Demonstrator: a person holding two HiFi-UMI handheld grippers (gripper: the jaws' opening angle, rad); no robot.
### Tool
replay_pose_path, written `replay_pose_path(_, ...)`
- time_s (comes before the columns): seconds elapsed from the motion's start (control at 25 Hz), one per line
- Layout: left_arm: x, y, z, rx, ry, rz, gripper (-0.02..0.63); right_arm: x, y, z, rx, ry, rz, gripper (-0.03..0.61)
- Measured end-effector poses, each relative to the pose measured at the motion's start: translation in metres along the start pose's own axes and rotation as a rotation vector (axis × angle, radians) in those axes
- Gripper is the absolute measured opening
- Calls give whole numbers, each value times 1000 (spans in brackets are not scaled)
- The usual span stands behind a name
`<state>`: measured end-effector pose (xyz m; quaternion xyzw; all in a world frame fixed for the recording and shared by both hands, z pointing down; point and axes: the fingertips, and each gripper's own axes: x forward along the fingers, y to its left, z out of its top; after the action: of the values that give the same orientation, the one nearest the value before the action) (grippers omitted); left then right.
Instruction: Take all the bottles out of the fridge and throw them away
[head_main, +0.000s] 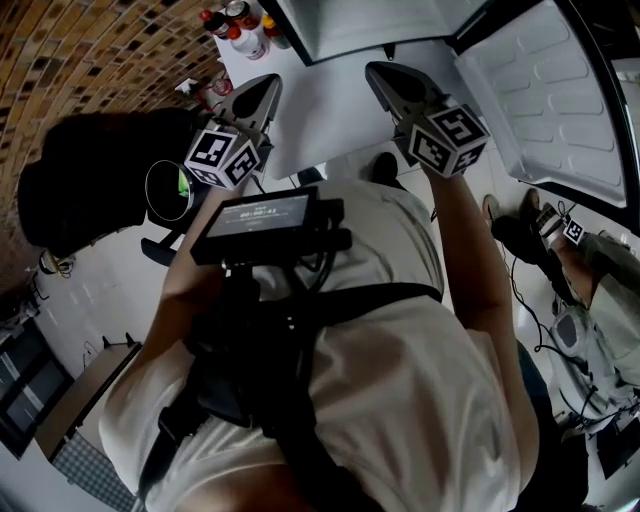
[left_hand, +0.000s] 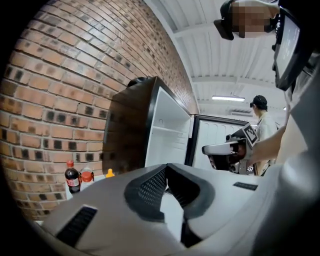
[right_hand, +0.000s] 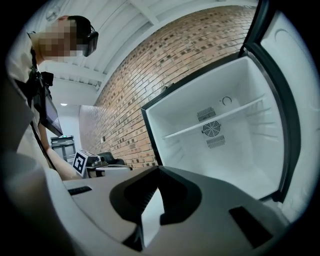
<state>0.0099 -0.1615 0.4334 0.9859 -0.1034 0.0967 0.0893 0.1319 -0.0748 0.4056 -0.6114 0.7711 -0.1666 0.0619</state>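
Several bottles (left_hand: 86, 178) against brick wall (left_hand: 75, 75), open fridge (right_hand: 225, 135), white floor (head_main: 325, 112)

The head camera looks steeply down over the person's chest, with the open white fridge (head_main: 380, 25) at twelve o'clock. Both gripper cameras face nearly level, close by, sharing that fridge and the red brick wall (left_hand: 60, 100).

The fridge (head_main: 380, 25) stands beside the brick wall (head_main: 90, 60), and its door (head_main: 560, 100) is swung open to the right. Inside it, 1 shelf (right_hand: 215, 120) runs across. The bottles (left_hand: 80, 177) stand in a group left of the fridge, close to the wall. The left gripper (head_main: 268, 88) and the right gripper (head_main: 380, 75) are side by side before the fridge.
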Motion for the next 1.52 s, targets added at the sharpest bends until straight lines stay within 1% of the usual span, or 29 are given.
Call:
replay_pose_path(0.28, 32, -33, 9, 3, -2, -63, 0, -27, -22, 3, -2, -34, -42, 5)
replay_pose_path(0.44, 54, -56, 18, 23, -14, -107, 0, -41, -34, 20, -41, -87, -57, 5)
replay_pose_path(0.52, 63, -60, 25, 18, -27, -117, 0, -42, -38, 29, -54, -95, -57, 5)
replay_pose_path(0.68, 71, -66, 36, 3, -46, -127, 0, -43, -40, 40, -66, -97, -61, 3)
replay_pose_path(0.88, 82, -76, 32, 14, -52, -122, 0, -48, -46, 34, -116, -88, -29, 2)
replay_pose_path(1.12, 86, -78, 31, 9, -49, -119, 0, -45, -47, 38, -100, -95, -15, 2)
replay_pose_path(1.36, 75, -65, 28, 7, -47, -116, 0, -32, -34, 33, -109, -86, -6, 2)
replay_pose_path(1.52, 85, -70, 29, 15, -46, -122, 0, -35, -42, 36, -104, -95, -6, 2)
